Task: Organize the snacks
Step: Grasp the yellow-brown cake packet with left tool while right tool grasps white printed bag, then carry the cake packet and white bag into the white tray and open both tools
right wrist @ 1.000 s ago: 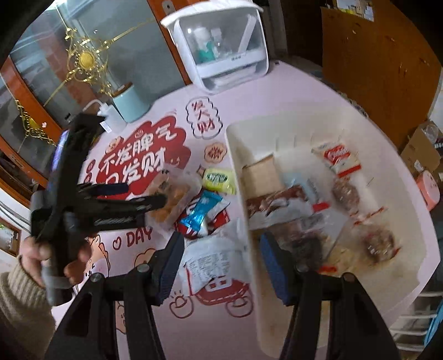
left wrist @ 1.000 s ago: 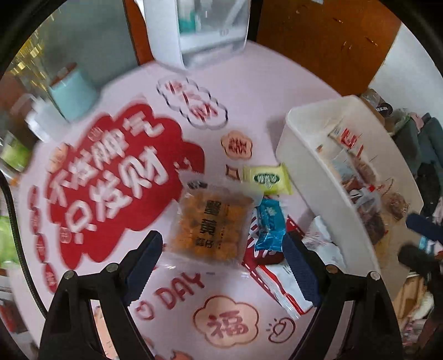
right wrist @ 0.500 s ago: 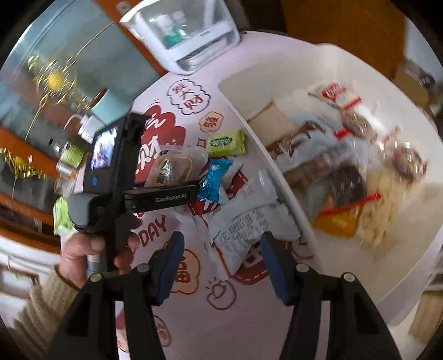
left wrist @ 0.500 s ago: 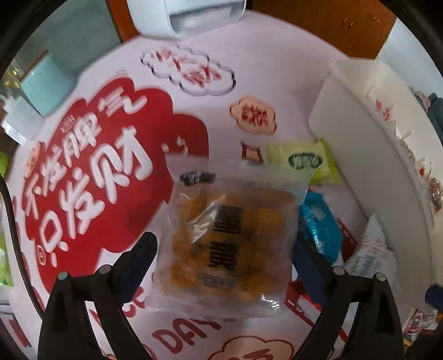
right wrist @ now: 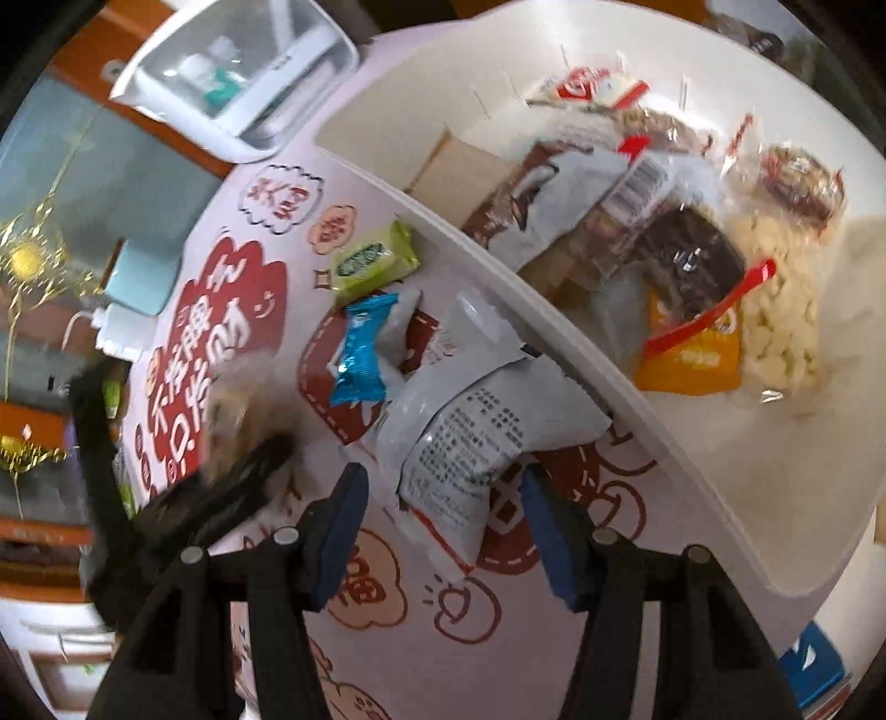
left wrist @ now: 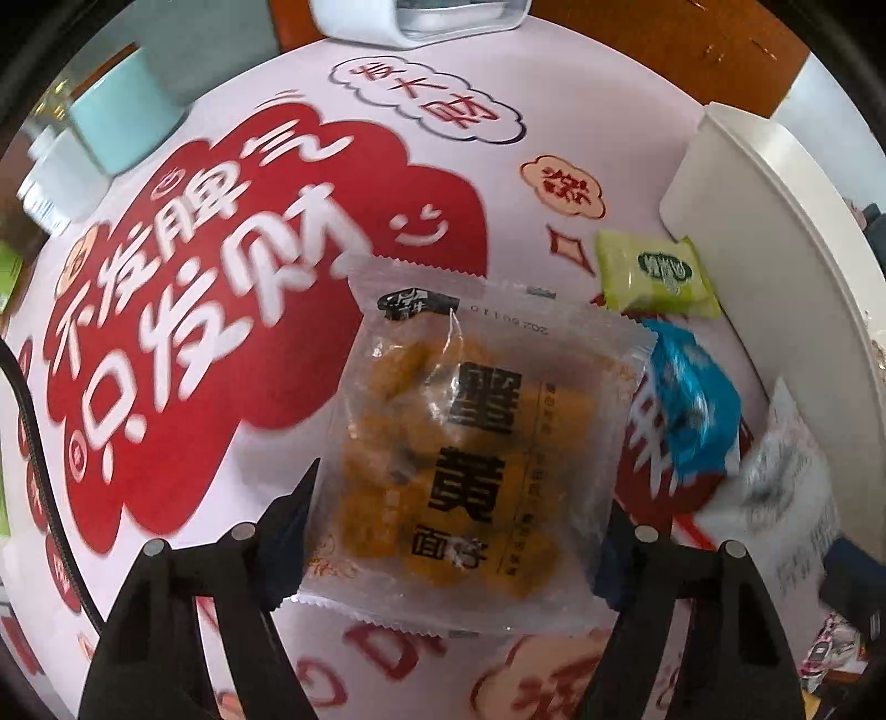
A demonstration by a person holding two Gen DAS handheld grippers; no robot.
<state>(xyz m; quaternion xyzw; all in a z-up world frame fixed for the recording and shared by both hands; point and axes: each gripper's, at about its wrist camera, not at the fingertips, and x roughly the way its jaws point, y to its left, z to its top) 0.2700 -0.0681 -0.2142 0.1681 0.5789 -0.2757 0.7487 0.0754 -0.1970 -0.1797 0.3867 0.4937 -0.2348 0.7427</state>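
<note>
A clear packet of orange snacks [left wrist: 470, 443] lies flat on the printed table cover. My left gripper [left wrist: 457, 526] points down over it; its jaws are closing, one finger on each side of the packet's near end, and the wrapper is not crumpled. To the right lie a green packet [left wrist: 653, 271], a blue packet [left wrist: 692, 399] and a grey-white packet [left wrist: 786, 487]. My right gripper [right wrist: 440, 487] hangs open just above the grey-white packet [right wrist: 470, 437], which rests against the white bin [right wrist: 554, 332]. The bin holds several snacks.
A white countertop box [left wrist: 421, 16] and a teal cup [left wrist: 127, 116] stand at the table's far side. The bin's wall [left wrist: 775, 221] rises right of the loose packets. A blue object [right wrist: 814, 659] sits past the table's near right edge.
Both grippers have sunk toward the table. The left one now flanks the orange packet with narrower jaws. The right one has rolled and come down over the grey-white packet.
</note>
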